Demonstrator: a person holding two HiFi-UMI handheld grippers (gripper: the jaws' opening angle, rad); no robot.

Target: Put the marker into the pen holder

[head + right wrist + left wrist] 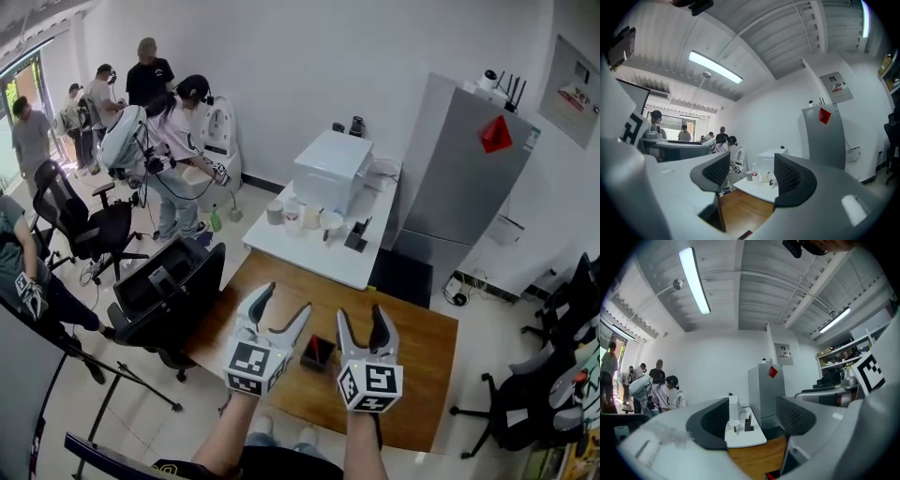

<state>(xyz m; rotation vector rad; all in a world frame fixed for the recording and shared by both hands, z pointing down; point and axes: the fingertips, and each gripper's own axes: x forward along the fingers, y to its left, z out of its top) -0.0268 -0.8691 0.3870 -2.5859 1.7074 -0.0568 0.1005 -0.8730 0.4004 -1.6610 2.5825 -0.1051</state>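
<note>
A small black pen holder [318,352] stands on the wooden table [417,370], and something red shows inside it. My left gripper [284,300] is raised just left of the holder, jaws apart with nothing between them. Just to the holder's right, my right gripper [361,315] is also open and empty. Both point up and away over the table. In the left gripper view the left gripper [752,416] frames only the room beyond, as does the right gripper [751,171] in the right gripper view. A red sliver [745,233] peeks in at the bottom edge there.
Beyond the wooden table is a white table [314,258] with cups and a white box [333,169]. A grey cabinet [459,178] stands at the right. A black office chair [164,291] sits by the table's left edge. Several people stand at the far left.
</note>
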